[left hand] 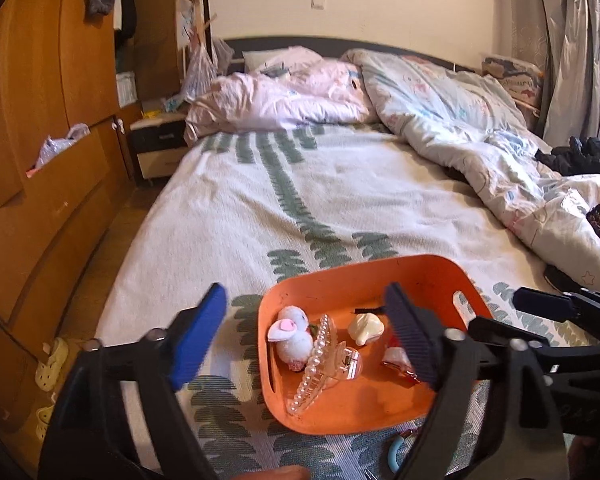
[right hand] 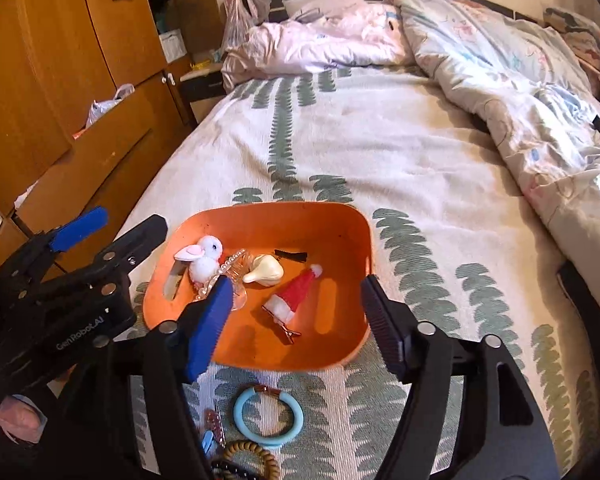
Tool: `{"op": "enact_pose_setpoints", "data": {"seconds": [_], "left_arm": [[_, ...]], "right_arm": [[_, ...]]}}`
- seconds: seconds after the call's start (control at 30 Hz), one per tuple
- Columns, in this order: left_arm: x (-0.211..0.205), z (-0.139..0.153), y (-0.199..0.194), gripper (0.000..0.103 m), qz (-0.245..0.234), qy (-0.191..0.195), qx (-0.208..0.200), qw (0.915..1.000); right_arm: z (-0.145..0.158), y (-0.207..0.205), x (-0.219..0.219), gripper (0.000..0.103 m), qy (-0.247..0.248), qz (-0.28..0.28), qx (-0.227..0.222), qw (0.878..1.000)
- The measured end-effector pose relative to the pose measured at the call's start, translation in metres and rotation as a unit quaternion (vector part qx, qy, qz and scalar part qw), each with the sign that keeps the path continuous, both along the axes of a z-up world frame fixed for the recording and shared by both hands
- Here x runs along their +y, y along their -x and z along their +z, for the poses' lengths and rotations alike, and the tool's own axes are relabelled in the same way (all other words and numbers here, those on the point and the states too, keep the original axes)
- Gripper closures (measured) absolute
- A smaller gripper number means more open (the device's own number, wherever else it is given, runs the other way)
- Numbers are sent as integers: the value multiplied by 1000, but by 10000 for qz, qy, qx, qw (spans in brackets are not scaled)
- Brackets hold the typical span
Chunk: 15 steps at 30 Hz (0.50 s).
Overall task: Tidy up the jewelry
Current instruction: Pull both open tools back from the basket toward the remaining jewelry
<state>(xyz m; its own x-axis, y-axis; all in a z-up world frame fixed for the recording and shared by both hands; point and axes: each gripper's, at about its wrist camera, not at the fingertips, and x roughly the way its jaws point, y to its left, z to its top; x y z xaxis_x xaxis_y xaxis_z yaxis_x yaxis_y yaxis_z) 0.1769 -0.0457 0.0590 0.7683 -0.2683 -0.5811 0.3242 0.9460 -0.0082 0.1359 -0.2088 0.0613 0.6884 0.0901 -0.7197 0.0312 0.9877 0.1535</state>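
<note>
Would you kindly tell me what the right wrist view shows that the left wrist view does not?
Only the right wrist view shows the whole blue ring, the brown coil tie and the full Santa hat clip. Only the left wrist view shows the black garment on the quilt. Both share the orange tray with the bunny pompom, pearl claw clip, and open grippers.

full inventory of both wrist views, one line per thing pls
tray: 1, orange, on the bed
bunny clip: 1, white and pink, in tray, left side
pearl claw clip: 1, clear, in tray beside bunny
shell clip: 1, cream, tray middle
black clip: 1, tray, far side
Santa hat clip: 1, red and white, in tray
hair ring: 1, light blue, on bedspread near the tray
bead bracelets: brown, black, bottom edge, count unclear
bedspread: 1, white with green print
left gripper: open, empty
right gripper: open, empty
</note>
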Motion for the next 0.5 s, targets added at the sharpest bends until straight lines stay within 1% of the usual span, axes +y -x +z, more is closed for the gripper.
{"op": "enact_pose_setpoints", "data": {"seconds": [0.03,0.1,0.2,0.23,0.3,0.37,0.5], "left_arm": [[0,2,3,17,-11,20,-40,10000],[1,5,11,13,1,29,-114,9999],[2,6,22,9,-13,20,-151,9999],[2,6,25,8,33,-35,-140,9999],[5,4,29,8,-2,16,-35,10000],[8,3,32,7,133,-45,6,9999],[14,4,38,6,203,48,74,9998]], "right_arm": [[2,5,-2,29,-16,-22,-44,10000],[3,14,-6,23,-62,-70,-73,9999],[6,24,-7,20,-71,-84,-107,9999],[6,26,-6,20,-56,-82,-116,9999],[10,31,-3,16,-37,-44,-166,9998],[12,35,0,13,16,-23,-214,9998],[12,41,6,11,76,37,-231,9997]]}}
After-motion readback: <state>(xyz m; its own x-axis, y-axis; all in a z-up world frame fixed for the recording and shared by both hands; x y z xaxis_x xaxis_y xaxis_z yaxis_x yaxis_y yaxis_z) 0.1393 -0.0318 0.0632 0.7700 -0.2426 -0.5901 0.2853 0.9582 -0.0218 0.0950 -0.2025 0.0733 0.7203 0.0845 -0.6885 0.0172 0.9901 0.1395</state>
